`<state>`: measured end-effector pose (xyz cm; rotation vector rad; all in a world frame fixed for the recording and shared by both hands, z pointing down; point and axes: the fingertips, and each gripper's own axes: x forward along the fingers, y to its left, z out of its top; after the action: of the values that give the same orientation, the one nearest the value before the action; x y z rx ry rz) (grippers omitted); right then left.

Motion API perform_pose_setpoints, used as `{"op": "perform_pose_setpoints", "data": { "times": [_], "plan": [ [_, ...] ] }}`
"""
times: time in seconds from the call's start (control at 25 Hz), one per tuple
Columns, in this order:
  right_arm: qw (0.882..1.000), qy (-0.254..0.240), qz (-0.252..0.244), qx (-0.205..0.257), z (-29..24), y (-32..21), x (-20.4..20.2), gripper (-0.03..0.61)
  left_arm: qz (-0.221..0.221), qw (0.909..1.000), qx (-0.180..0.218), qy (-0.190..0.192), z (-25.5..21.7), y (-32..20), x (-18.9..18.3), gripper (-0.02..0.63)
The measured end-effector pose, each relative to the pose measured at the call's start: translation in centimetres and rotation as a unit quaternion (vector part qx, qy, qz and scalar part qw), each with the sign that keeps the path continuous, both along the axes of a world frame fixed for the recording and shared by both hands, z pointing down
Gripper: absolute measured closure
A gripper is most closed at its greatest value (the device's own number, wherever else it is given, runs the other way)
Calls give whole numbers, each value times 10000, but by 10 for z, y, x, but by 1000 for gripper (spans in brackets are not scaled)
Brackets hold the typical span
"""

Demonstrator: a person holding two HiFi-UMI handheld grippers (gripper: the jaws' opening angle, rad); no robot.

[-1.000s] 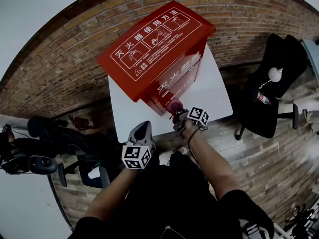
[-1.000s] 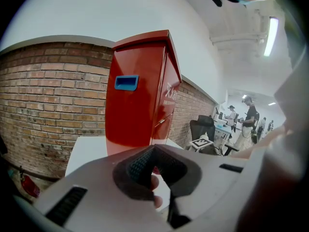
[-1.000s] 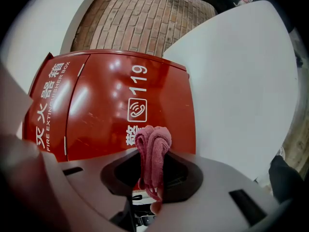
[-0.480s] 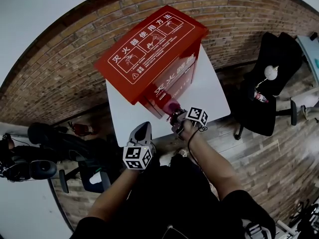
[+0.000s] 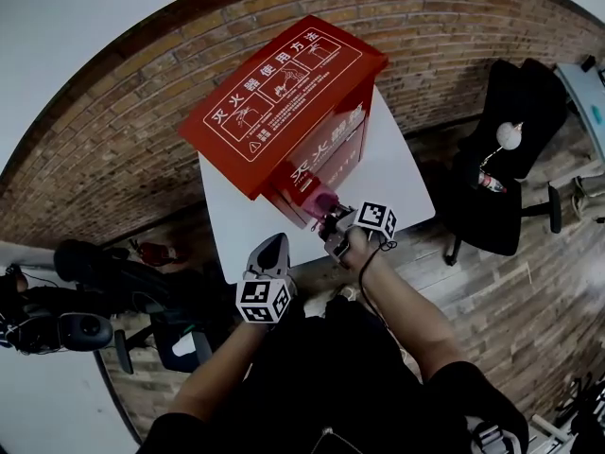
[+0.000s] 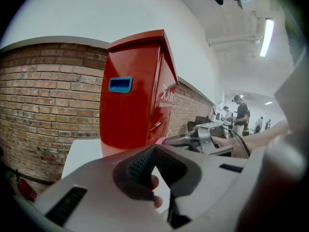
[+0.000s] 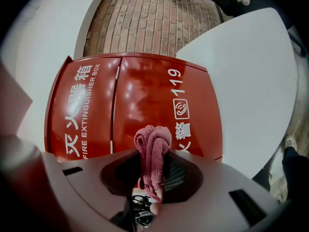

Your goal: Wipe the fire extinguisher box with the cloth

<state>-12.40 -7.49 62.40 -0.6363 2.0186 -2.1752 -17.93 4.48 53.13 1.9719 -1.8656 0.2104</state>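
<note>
One red fire extinguisher box (image 5: 284,102) stands on the white table (image 5: 402,183), my left gripper (image 5: 273,242) hangs back closed on nothing (idle), and my right gripper (image 5: 331,219), pinching the pink cloth (image 5: 319,198), has crept closer to the box's lower front, so wiping looks about to begin.

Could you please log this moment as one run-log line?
right gripper: shut on pink cloth, at fire extinguisher box front, contact unclear | left gripper: shut, empty | box on white table

Left tongs (image 5: 272,244) and right tongs (image 5: 331,223), grey, bear black-and-white marker cubes (image 5: 261,301).
</note>
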Motion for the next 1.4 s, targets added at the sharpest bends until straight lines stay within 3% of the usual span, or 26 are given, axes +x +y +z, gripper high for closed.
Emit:
{"op": "perform_pose_setpoints", "data": {
  "times": [1.4],
  "plan": [
    [9942,-959,-72,473,-126,3,-4,471,-51,9999,149,-22,-13,9,-11,584]
  ]
}}
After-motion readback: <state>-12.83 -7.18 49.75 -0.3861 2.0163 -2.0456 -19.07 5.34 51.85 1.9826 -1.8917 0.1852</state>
